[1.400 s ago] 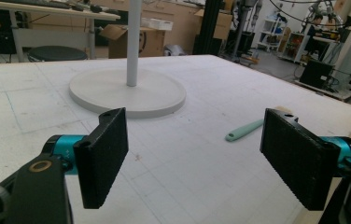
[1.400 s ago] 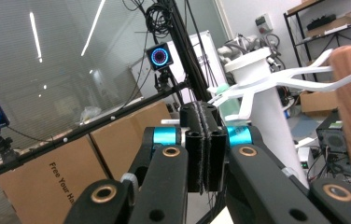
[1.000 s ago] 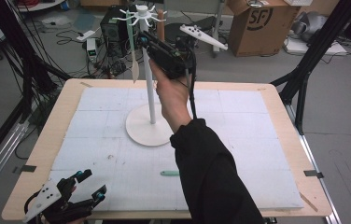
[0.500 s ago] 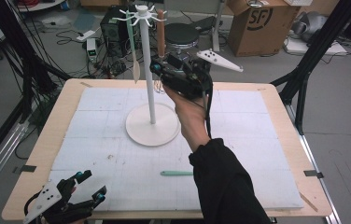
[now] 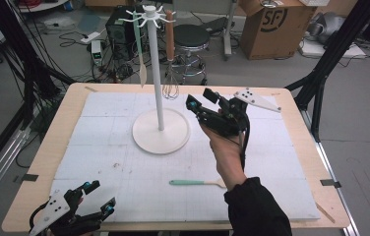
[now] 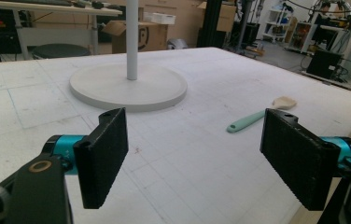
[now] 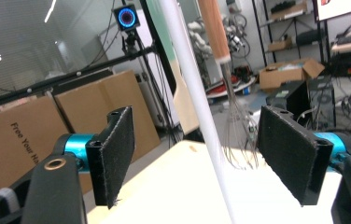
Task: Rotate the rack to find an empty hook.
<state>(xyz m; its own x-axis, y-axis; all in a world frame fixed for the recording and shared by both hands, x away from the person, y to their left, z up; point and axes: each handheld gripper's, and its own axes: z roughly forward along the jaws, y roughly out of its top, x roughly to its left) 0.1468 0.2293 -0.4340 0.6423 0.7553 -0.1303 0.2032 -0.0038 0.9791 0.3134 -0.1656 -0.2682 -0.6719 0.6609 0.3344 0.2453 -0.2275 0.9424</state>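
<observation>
A white utensil rack (image 5: 152,64) stands on its round base (image 5: 161,130) at mid-table. From its hooks hang a wooden-handled whisk (image 5: 170,59) and a green-handled spatula (image 5: 138,49). My right gripper (image 5: 201,99) hovers right of the pole, open; its jaws have just been opening and nothing is between them. In the right gripper view the open gripper (image 7: 194,158) faces the pole (image 7: 192,102) and the whisk (image 7: 236,135). A mint-handled wooden spoon (image 5: 198,183) lies on the mat. My left gripper (image 5: 100,197) rests open at the front left corner, and its own view shows the spoon (image 6: 257,116) ahead.
A white gridded mat (image 5: 99,162) covers the wooden table (image 5: 40,162). Beyond the far edge stand a stool (image 5: 193,37), a cardboard box (image 5: 271,24) and cables on the floor. Black frame posts (image 5: 330,59) rise at the right.
My right gripper has come down and to the right, away from the rack's top, and its jaws have opened. The whisk now hangs free on the rack. The left gripper has not moved.
</observation>
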